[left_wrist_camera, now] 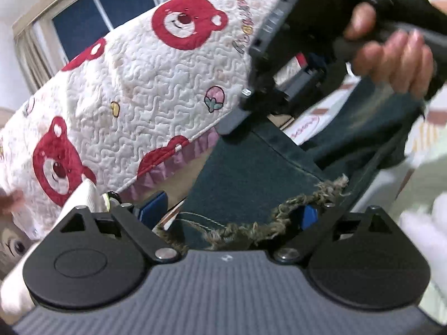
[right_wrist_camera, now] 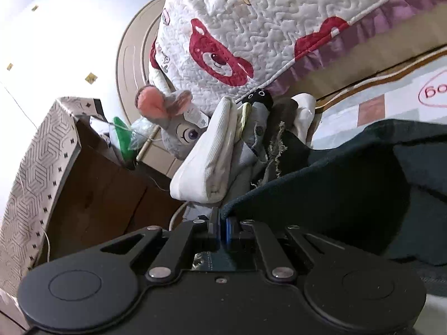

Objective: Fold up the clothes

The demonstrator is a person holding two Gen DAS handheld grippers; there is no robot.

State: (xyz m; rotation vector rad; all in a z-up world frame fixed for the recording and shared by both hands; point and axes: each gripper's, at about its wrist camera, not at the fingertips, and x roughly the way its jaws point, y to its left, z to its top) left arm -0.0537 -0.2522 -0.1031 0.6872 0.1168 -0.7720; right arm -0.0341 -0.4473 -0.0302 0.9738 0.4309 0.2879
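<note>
Both sets of jaws differ: the left gripper (left_wrist_camera: 234, 217) has its fingers spread wide apart with the frayed hem (left_wrist_camera: 279, 215) of the dark jeans (left_wrist_camera: 251, 173) lying between them, though nothing shows them pressing on it; the right gripper (right_wrist_camera: 220, 227) has its jaws pressed together on an edge of the same jeans (right_wrist_camera: 349, 184).

Biggest in both views is the white quilt (left_wrist_camera: 134, 89) printed with red bears, draped over the far side and edged with a pink ruffle (right_wrist_camera: 349, 44). The jeans hang in the middle of the left wrist view, stretched from the left gripper up to the right gripper, which a bare hand (left_wrist_camera: 391, 55) holds at the far right. In the right wrist view the jeans fill the near right, over a patterned sheet (right_wrist_camera: 391, 106).

Left of the right gripper stands a brown box (right_wrist_camera: 97, 189) with a patterned flap. Beyond it, below the quilt, sits a pile of folded clothes (right_wrist_camera: 204, 162), white on its left side, with a grey stuffed mouse (right_wrist_camera: 178, 128) just beside it on the left. A dark window (left_wrist_camera: 111, 11) shows at the far left of the left wrist view.
</note>
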